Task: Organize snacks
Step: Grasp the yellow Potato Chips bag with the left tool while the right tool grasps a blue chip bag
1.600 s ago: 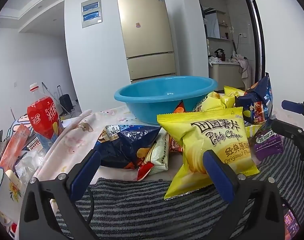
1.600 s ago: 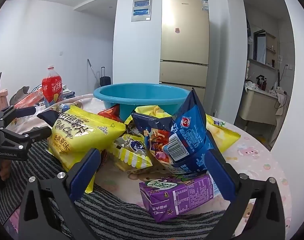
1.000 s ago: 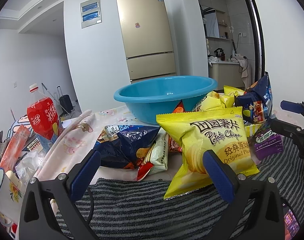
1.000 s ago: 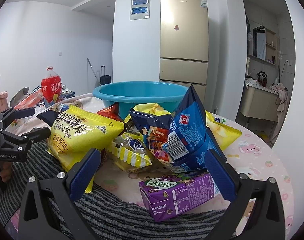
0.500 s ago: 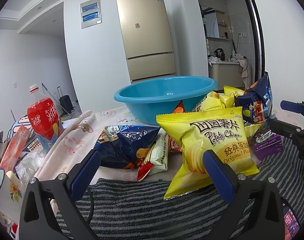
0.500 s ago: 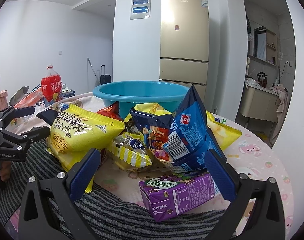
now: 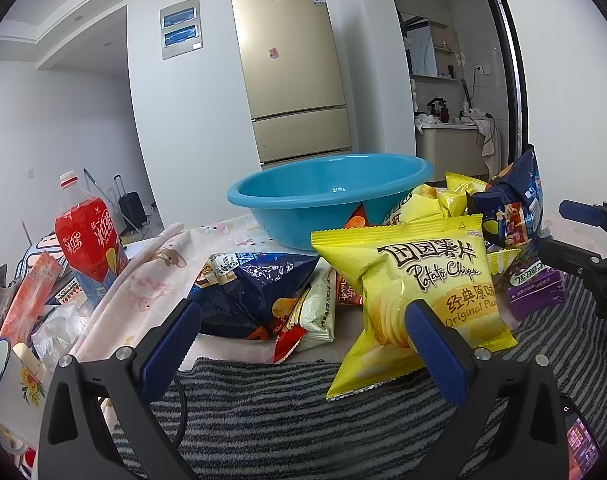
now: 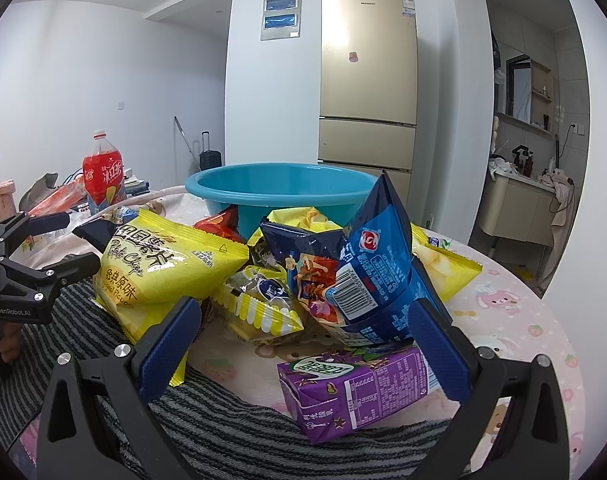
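Snacks lie heaped just in front of the blue basin (image 7: pixel 327 200), which looks empty, so I judge nothing is sorted yet. My left gripper (image 7: pixel 303 340) is spread wide and holds nothing, facing the yellow chip bag (image 7: pixel 419 296) that leans on the heap; my right gripper (image 8: pixel 303 344) is equally wide and empty, with the purple carton (image 8: pixel 363 388) nearest it, farthest from the basin. For the puffy, crinkly foil bags I would pinch a crimped seam, not the air-filled belly. The carton is stiff and flat-sided, so easier. The dark blue bag (image 8: pixel 367 276) stands tall beside the basin and may topple.
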A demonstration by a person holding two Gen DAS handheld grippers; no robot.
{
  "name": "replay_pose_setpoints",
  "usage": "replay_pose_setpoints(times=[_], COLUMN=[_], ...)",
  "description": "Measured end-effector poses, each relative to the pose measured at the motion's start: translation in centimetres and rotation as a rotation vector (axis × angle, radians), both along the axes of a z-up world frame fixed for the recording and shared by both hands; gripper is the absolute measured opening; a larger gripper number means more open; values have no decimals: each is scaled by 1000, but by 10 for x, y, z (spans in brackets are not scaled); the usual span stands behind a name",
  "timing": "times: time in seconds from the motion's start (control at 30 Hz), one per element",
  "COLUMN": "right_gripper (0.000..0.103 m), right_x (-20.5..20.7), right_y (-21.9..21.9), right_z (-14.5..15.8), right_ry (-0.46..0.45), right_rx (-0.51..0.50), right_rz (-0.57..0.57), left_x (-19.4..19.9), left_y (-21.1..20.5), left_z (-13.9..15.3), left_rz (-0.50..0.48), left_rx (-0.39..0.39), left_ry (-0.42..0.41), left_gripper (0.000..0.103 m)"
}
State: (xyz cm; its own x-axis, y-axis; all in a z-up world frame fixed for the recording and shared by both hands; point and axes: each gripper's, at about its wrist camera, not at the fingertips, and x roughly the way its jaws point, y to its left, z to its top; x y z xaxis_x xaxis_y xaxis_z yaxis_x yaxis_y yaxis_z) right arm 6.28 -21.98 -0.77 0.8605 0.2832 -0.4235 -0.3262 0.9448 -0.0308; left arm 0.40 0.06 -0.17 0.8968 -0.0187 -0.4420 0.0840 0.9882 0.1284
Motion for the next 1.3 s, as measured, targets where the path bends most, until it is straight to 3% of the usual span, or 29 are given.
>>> replay_pose_setpoints(times=[0.37,0.53,0.77,0.93,1.07,1.13,1.3], right_gripper=[103,103,103,103,103,103,103], right_x=[0,2,2,5,8,10,12], right_y=[-9,-8,-9,-19,-28,-32,-48], right_z=[4,3,4,2,1,0,-2], right_ry=[-3,-3,-7,-5,8,12,27], right_rx=[34,-13,-31,93,126,153,250], right_rz=[-3,-2,-3,-7,-11,-14,-30], left_x=[-3,-6,20,44,55,58,59], left_y=[-6,-20,-37,-56,-66,-68,-62], left_z=[2,13,20,6,-6,-12,-14], left_rz=[-40,-146,-227,-210,-189,-168,-201], left_rx=[12,-19,-173,-104,-70,-48,-88], left_ry=[-5,19,168,257,307,315,306], left_gripper=[103,103,103,103,103,90,80])
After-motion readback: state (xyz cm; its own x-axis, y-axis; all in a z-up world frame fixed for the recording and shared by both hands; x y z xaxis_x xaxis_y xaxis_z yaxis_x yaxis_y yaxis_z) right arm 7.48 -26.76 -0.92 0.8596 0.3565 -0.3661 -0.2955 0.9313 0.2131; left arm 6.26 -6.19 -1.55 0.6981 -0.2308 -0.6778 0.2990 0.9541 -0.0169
